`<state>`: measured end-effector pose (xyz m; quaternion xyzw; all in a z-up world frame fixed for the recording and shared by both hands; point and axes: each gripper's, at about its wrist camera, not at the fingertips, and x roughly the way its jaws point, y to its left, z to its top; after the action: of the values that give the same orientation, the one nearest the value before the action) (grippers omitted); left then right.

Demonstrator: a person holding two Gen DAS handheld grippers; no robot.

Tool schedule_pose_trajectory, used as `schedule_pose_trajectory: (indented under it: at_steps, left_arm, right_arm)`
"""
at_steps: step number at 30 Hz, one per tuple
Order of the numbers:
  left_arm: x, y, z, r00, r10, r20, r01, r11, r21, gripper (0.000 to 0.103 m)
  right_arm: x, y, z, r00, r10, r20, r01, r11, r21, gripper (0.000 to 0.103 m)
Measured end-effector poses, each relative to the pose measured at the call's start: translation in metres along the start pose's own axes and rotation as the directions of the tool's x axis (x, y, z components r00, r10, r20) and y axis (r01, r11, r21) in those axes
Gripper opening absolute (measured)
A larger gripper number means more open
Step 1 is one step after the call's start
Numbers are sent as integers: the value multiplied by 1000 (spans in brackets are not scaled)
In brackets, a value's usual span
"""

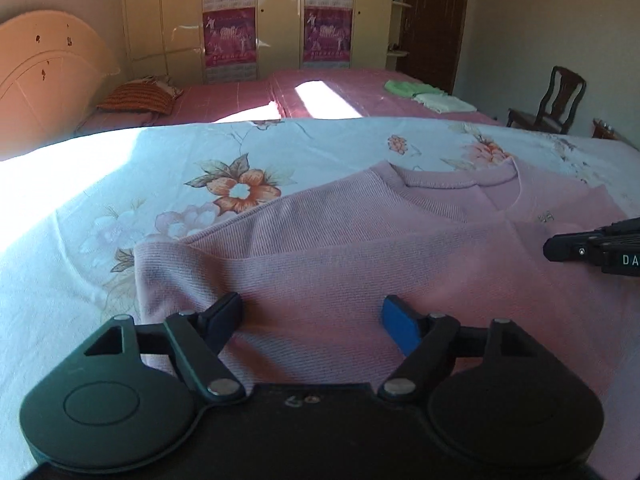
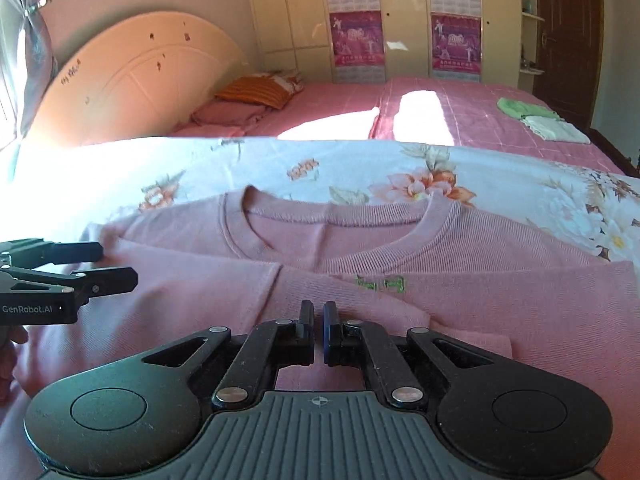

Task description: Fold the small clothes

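Observation:
A pink knit sweater lies flat on the floral sheet, collar far from me, both sleeves folded across the chest. My left gripper is open, fingers resting on the sweater's left part over the folded sleeve. My right gripper is shut with nothing seen between its fingers, low over the sweater just below the green chest mark. The right gripper shows at the right edge of the left wrist view; the left gripper shows at the left edge of the right wrist view, open.
Behind the floral sheet is a pink bed with an orange pillow, folded green and white cloths and a curved headboard. A wardrobe with posters is at the back, a wooden chair at the right.

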<state>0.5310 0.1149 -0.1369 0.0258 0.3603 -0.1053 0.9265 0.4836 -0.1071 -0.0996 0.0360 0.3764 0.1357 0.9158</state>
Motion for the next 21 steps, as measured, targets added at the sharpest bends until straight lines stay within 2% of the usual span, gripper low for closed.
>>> schedule_pose_trajectory:
  at_steps: [1,2,3,4,5,6,8,9,11,14,15,16,18,21]
  left_arm:
    - [-6,7,0,1000,-1,11,2,999,-35,70]
    - [-16,14,0,999,-6,39,8,999,-54,72]
    - [-27,21,-3,998,-3,71,8,998,-67,77]
    - [-32,24,-3,997,-15,82,21,997,-72,77]
    - [-34,25,-4,996,-29,83,35,997,-72,77]
    - [-36,26,-5,996,-38,82,44,996,-73,77]
    - [-32,25,-8,996,-51,67,56,995,-83,75]
    - [-29,24,-10,997,-50,56,55,994,-94,74]
    - [-21,26,-17,998,-40,41,45,991,-125,74]
    - [-19,22,-21,998,-25,53,30,994,-105,75]
    - [-19,20,-21,999,-19,49,24,995,-95,76]
    - [-19,19,-20,999,-15,45,19,996,-85,76]
    - [-19,18,-20,999,-13,45,17,997,-77,76]
    - [-19,19,-20,999,-12,40,15,997,-74,77]
  right_arm:
    - [-5,-8,0,1000,-18,8,18,999,38,5]
    - [-19,-19,0,996,-81,42,78,995,61,6]
    - [-32,-29,-2,992,-95,87,89,993,74,15]
    - [-42,-42,-4,988,-102,115,90,990,110,31]
    - [-51,-57,-7,986,-108,126,87,982,165,62]
    - [-54,-70,-9,986,-113,124,86,975,207,64]
    - [-53,-88,-12,992,-88,92,60,960,272,63]
    - [-51,-94,-13,995,-52,80,26,955,297,49]
    - [-46,-99,-16,999,8,49,-24,945,326,27]
    - [-38,-87,-15,1000,-11,23,5,965,263,27]
    - [-38,-84,-13,1000,4,19,-8,969,246,25]
    - [-40,-79,-13,999,34,25,-38,976,216,9]
    - [-53,-68,-11,996,-16,83,4,989,146,5]
    - [-68,-71,-17,988,-90,123,68,983,170,5]
